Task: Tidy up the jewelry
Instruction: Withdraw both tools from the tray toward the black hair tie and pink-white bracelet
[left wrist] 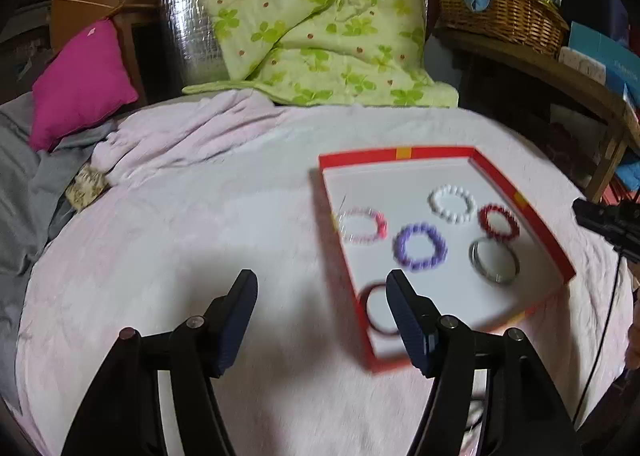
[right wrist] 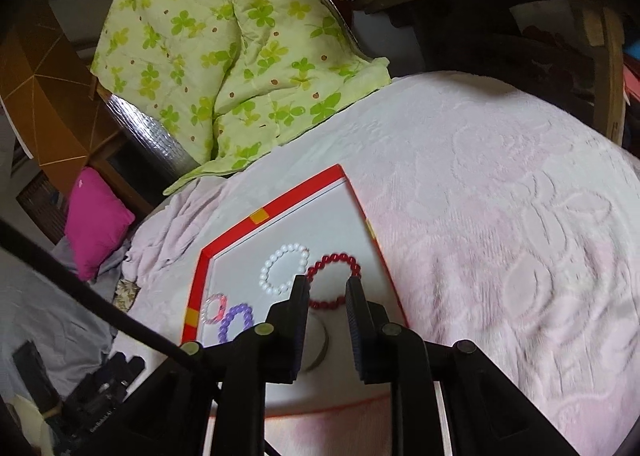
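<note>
While six bracelets lie in the red tray (left wrist: 516,192) on the pink blanket (left wrist: 200,216), we see the left gripper (left wrist: 322,284) spread wide, empty. The right gripper (right wrist: 328,288) hangs over the dark red bracelet (right wrist: 334,280), jaws narrowly apart, pinching nothing.

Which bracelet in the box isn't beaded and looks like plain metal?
The silver bangle, a smooth plain ring near the box's right wall, just below the dark red beaded bracelet.

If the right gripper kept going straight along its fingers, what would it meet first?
Most likely the dark red beaded bracelet, lying in the red-rimmed white tray. It shows directly between the right gripper's empty, slightly parted fingers. Depth is unclear; the tray floor just short of it is possible.
</note>
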`<action>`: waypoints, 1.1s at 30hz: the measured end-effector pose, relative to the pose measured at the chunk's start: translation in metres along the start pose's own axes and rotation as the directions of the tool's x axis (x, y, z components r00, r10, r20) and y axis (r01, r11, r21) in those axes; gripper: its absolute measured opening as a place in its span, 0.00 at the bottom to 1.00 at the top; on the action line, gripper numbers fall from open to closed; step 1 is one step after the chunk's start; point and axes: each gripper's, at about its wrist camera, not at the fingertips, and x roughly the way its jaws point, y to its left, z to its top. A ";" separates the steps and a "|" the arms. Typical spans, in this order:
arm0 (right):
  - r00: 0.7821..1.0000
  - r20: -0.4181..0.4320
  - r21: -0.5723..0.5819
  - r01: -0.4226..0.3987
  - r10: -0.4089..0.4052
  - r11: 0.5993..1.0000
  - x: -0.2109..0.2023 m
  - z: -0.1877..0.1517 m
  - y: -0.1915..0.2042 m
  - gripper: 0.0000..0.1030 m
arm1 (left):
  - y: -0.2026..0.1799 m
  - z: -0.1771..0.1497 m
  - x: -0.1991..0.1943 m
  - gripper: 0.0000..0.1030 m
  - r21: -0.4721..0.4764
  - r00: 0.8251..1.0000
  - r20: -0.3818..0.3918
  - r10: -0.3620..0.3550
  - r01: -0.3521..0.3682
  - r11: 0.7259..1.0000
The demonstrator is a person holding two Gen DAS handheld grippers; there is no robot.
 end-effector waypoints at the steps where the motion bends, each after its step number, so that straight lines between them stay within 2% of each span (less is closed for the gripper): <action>1: 1.000 0.000 0.003 -0.006 0.006 1.000 -0.004 -0.004 -0.001 0.20 | 0.001 -0.005 -0.003 0.66 0.002 1.000 -0.004 0.005 -0.005 1.000; 3: 1.000 -0.006 0.004 -0.013 0.013 1.000 -0.013 -0.012 -0.003 0.21 | 0.003 -0.017 -0.012 0.66 0.003 1.000 -0.010 0.011 -0.011 1.000; 5: 1.000 -0.012 0.001 -0.014 0.014 1.000 -0.021 -0.022 -0.005 0.27 | 0.004 -0.028 -0.019 0.66 0.006 1.000 -0.016 0.005 -0.005 1.000; 7: 1.000 -0.021 0.002 -0.009 0.009 1.000 -0.028 -0.030 -0.009 0.40 | 0.006 -0.040 -0.025 0.66 0.015 1.000 -0.027 0.010 -0.010 1.000; 8: 1.000 -0.021 0.003 -0.007 0.007 1.000 -0.032 -0.034 -0.011 0.42 | 0.008 -0.045 -0.026 0.66 0.015 0.999 -0.033 0.015 -0.015 1.000; 14: 0.997 -0.036 -0.009 -0.068 0.068 0.998 -0.048 -0.051 -0.008 0.43 | 0.009 -0.070 -0.036 0.66 0.018 0.998 -0.066 0.004 -0.002 1.000; 19: 0.993 -0.079 -0.083 -0.094 0.087 0.992 -0.045 -0.066 0.016 0.42 | 0.000 -0.079 -0.044 0.66 0.055 0.998 -0.061 0.010 -0.007 0.998; 25: 0.989 -0.115 -0.137 -0.109 0.093 0.985 -0.037 -0.078 0.037 0.43 | -0.008 -0.080 -0.049 0.66 0.114 0.999 -0.026 0.047 -0.044 0.993; 33: 0.987 -0.137 -0.156 -0.101 0.079 0.983 -0.029 -0.080 0.043 0.43 | -0.010 -0.078 -0.054 0.66 0.154 0.998 0.004 0.064 -0.064 0.986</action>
